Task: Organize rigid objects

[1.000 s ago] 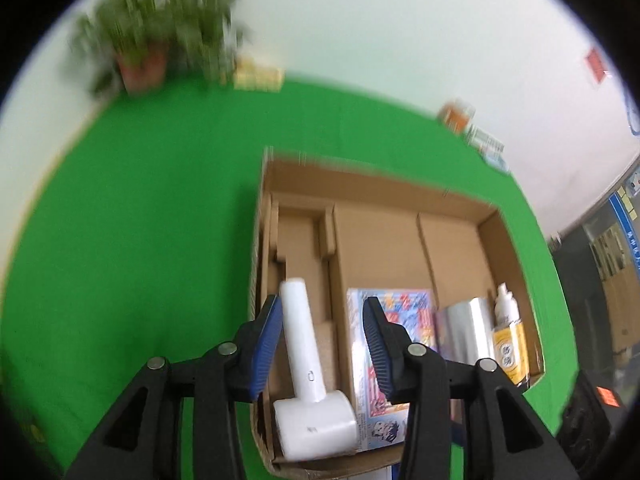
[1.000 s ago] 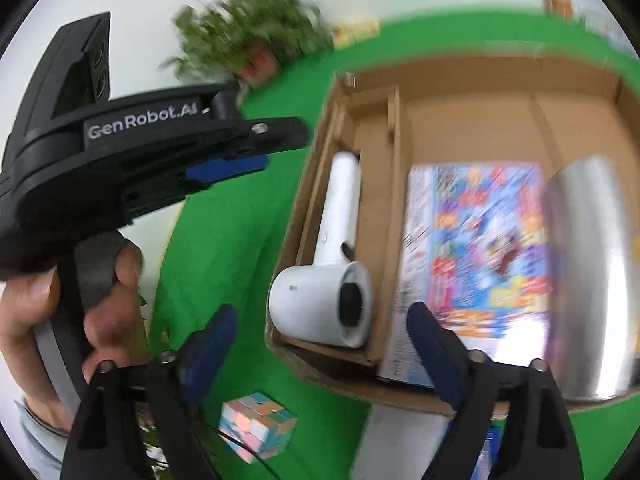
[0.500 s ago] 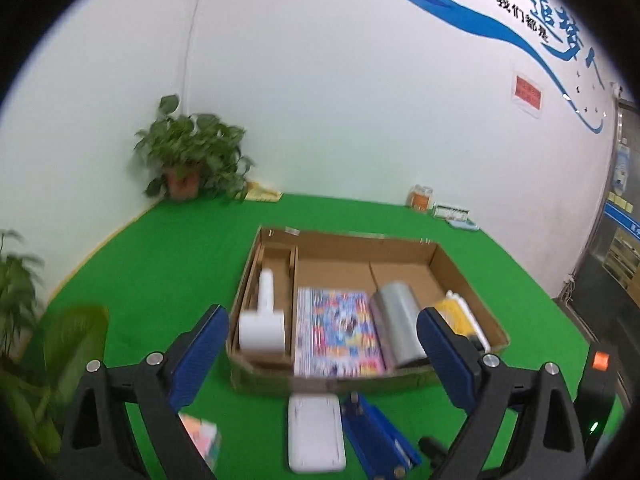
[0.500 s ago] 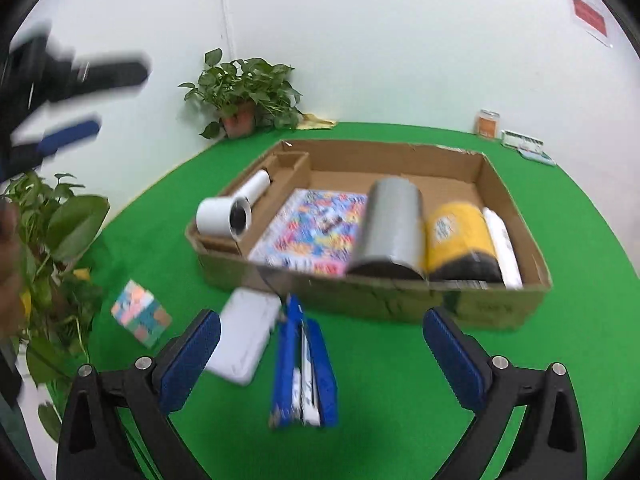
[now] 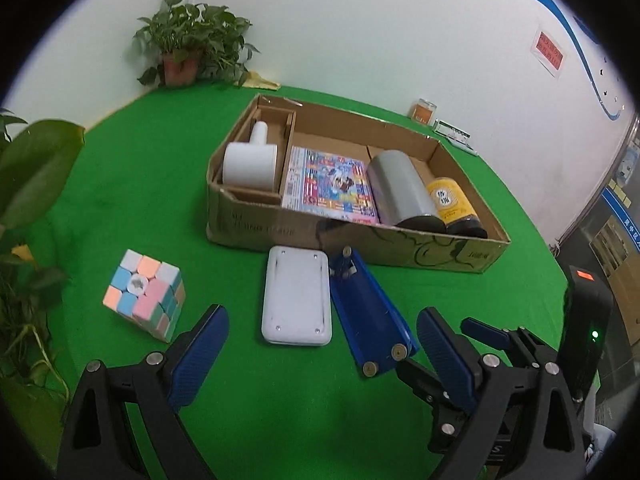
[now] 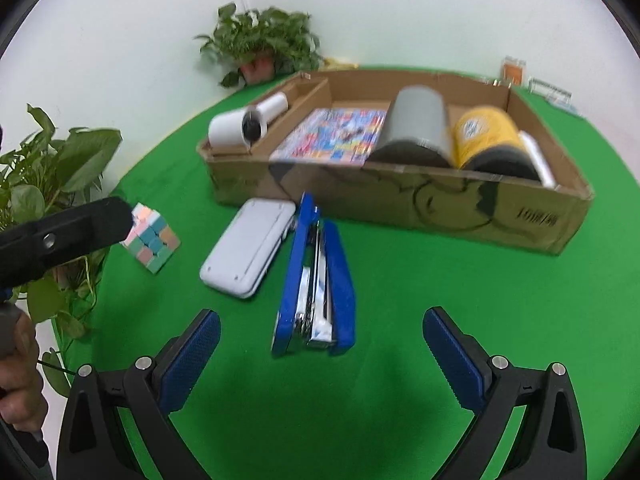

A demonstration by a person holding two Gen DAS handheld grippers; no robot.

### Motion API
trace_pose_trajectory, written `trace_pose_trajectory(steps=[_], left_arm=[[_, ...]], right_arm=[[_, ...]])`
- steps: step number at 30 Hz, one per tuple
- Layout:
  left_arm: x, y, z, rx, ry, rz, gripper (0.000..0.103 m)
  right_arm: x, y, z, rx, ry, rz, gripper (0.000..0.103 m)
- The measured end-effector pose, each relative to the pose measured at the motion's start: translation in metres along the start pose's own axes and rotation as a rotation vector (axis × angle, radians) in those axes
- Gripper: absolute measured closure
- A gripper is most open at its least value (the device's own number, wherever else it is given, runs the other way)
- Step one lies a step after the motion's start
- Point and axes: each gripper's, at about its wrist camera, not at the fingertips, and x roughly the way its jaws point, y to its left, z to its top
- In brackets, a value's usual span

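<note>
I'm backed off the box (image 5: pixel 360 240) now; hair dryer (image 5: pixel 248 162) dropped inside, left gripper (image 5: pixel 320 352) and right gripper (image 6: pixel 320 356) both gaping, empty; stapler (image 6: pixel 316 280) next.

Hardly any writing can be read: the red rectangular wall sign (image 5: pixel 550 53) at two o'clock in the left wrist view carries lines of print too small to make out. The yellow-labelled dark jar (image 5: pixel 450 204) lying in the brown cardboard box (image 5: pixel 400 246) bears a round emblem with characters that stay unreadable, and the dark print on the box's front wall, at four o'clock of the box in the right wrist view, is blurred.
</note>
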Motion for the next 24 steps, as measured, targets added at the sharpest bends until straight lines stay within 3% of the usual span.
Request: trace_pose_trajectory(steps=[3, 6, 11, 19, 21, 24], left_arm=[[0.001, 0.002, -0.002, -0.011, 0.013, -0.005, 0.008], [0.002, 0.004, -0.003, -0.019, 0.014, -0.012, 0.008], [0.008, 0.007, -0.007, -0.029, 0.032, -0.022, 0.008], [0.017, 0.000, -0.015, -0.027, 0.074, -0.062, 0.008], [0.022, -0.007, -0.018, -0.016, 0.090, -0.081, 0.008], [0.029, -0.018, -0.021, -0.001, 0.112, -0.118, 0.008]], right_arm=[[0.015, 0.000, 0.002, 0.028, 0.019, 0.039, 0.003], [0.032, -0.001, 0.004, 0.062, 0.048, 0.053, 0.015], [0.058, 0.000, -0.001, 0.068, 0.106, 0.045, 0.052], [0.040, -0.011, -0.018, 0.056, 0.090, 0.037, 0.056], [0.028, -0.015, -0.027, 0.010, 0.074, -0.015, 0.056], [0.008, -0.019, -0.040, -0.115, 0.040, -0.173, 0.056]])
